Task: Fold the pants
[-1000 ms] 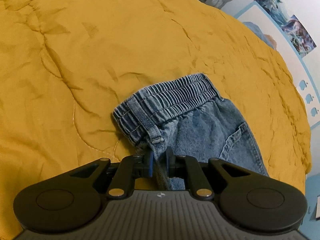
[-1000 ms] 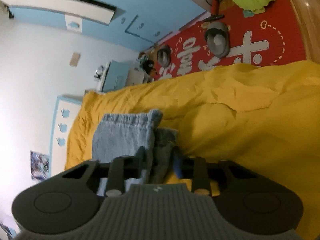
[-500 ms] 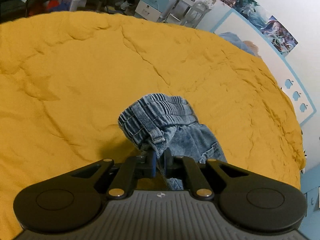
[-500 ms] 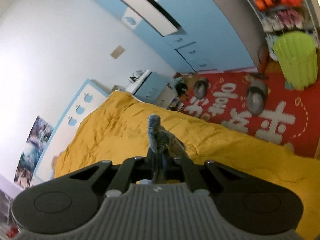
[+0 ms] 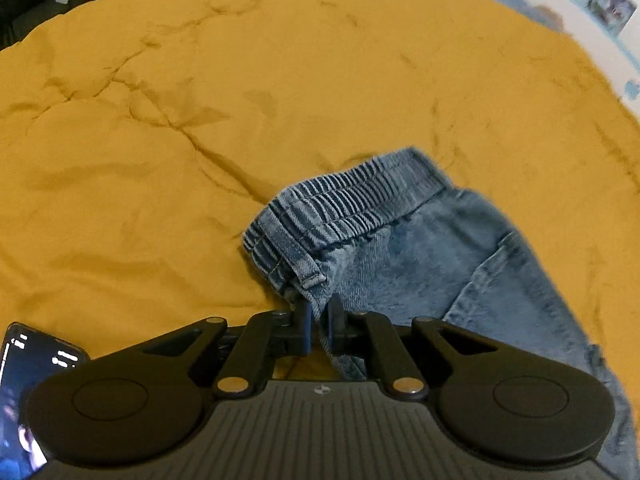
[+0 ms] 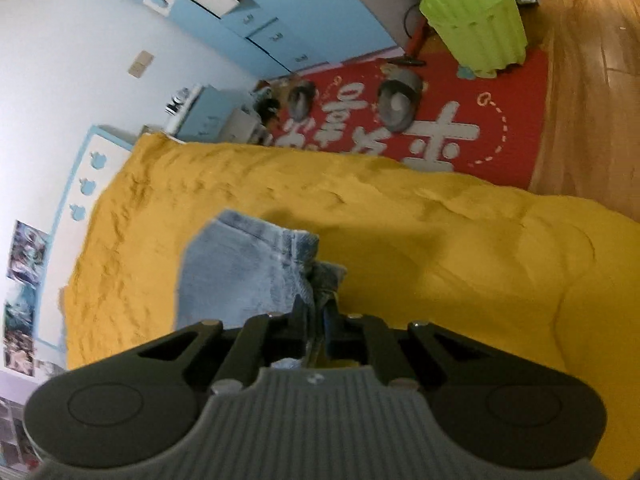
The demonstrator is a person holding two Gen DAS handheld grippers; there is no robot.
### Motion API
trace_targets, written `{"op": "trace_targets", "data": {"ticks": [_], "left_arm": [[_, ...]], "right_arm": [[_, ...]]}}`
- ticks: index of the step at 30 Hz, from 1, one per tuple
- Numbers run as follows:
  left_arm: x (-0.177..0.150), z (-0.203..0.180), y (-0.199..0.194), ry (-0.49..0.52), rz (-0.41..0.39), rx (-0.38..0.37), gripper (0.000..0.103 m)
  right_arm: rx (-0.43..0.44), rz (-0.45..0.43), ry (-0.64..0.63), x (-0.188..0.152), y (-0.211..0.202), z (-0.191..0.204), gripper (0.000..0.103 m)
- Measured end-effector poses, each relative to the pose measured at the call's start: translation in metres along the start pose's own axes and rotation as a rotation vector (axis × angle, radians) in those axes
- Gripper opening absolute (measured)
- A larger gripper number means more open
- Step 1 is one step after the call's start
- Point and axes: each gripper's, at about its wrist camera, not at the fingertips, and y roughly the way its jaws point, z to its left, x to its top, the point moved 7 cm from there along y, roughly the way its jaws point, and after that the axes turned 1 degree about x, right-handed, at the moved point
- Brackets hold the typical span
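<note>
Light blue denim pants [image 5: 408, 248] lie on a yellow quilt [image 5: 200, 120]; the ribbed elastic waistband [image 5: 348, 200] points away from me. My left gripper [image 5: 319, 316] is shut on the waistband corner by a belt loop. In the right wrist view the pants' leg end [image 6: 240, 268] spreads over the quilt [image 6: 440, 240], and my right gripper [image 6: 316, 312] is shut on the hem corner. The fabric between the two grips is hidden behind the gripper bodies.
A phone [image 5: 28, 364] with a lit screen lies at the lower left by my left gripper. Beyond the bed edge are a red rug [image 6: 440, 112] with slippers [image 6: 398, 100], a green bin [image 6: 474, 20] and blue cabinets [image 6: 280, 12].
Both grippers, still holding the pants, came back down from a lifted position. The pants, bunched and hanging half a second ago, are now spread flat on the quilt again.
</note>
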Motion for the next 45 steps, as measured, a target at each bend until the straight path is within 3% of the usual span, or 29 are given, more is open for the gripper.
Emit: {"op": "trace_targets", "data": {"ticks": [4,5,6,11,16,18,20,23,24,25,26,27,29,32,34,36,40,45], "left_arm": [[-0.005,-0.01,-0.001,0.069,0.017,0.067,0.023],[-0.008,-0.01,-0.007,0.073,0.011,0.07,0.035],[-0.013,-0.011,-0.016,0.072,0.015,0.061,0.038],[-0.053,-0.046,-0.072,0.137,0.05,-0.196,0.04],[-0.13,-0.107,-0.111,0.41,0.085,-0.359,0.044],[-0.159,-0.126,-0.112,0.526,0.081,-0.374,0.047],[-0.182,-0.139,-0.103,0.629,0.059,-0.331,0.047],[-0.204,-0.147,-0.082,0.708,0.012,-0.296,0.047],[-0.209,-0.149,-0.076,0.712,0.012,-0.288,0.047],[-0.215,-0.149,-0.07,0.719,0.013,-0.288,0.04],[-0.217,-0.15,-0.068,0.725,-0.012,-0.278,0.021],[-0.217,-0.149,-0.068,0.73,-0.041,-0.258,0.011],[-0.213,-0.147,-0.075,0.726,-0.063,-0.277,0.004],[-0.209,-0.144,-0.097,0.801,-0.111,-0.266,0.003],[-0.215,-0.139,-0.097,0.827,-0.066,-0.234,0.003],[-0.221,-0.133,-0.079,0.827,-0.002,-0.211,0.003],[-0.223,-0.134,-0.069,0.817,0.034,-0.191,0.003],[-0.212,-0.131,-0.069,0.782,0.153,-0.201,0.004]], "right_arm": [[-0.021,0.011,0.004,-0.007,0.021,-0.009,0.004],[-0.016,0.012,0.007,-0.007,0.021,-0.01,0.005],[-0.008,0.01,0.009,-0.008,0.021,-0.011,0.006],[0.043,0.009,-0.001,-0.008,0.016,-0.007,0.023],[0.068,0.014,0.005,-0.015,0.013,-0.01,0.024],[0.076,0.018,0.006,-0.017,0.013,-0.012,0.024],[0.082,0.019,0.009,-0.017,0.013,-0.011,0.024],[0.099,0.02,0.028,-0.017,0.015,-0.012,0.024],[0.103,0.019,0.034,-0.016,0.016,-0.013,0.024],[0.106,0.019,0.046,-0.016,0.017,-0.014,0.024],[0.111,0.019,0.056,-0.016,0.018,-0.015,0.024],[0.116,0.021,0.07,-0.016,0.019,-0.016,0.023],[0.108,0.016,0.073,-0.012,0.019,-0.014,0.004],[0.181,-0.017,0.054,-0.001,0.005,0.003,0.002],[0.226,-0.053,-0.017,0.005,-0.009,0.021,0.001],[0.16,-0.055,-0.097,0.003,-0.007,0.024,0.001],[0.06,-0.004,-0.081,-0.007,0.018,-0.002,0.0],[0.035,0.013,-0.13,-0.008,0.022,-0.008,0.002]]}}
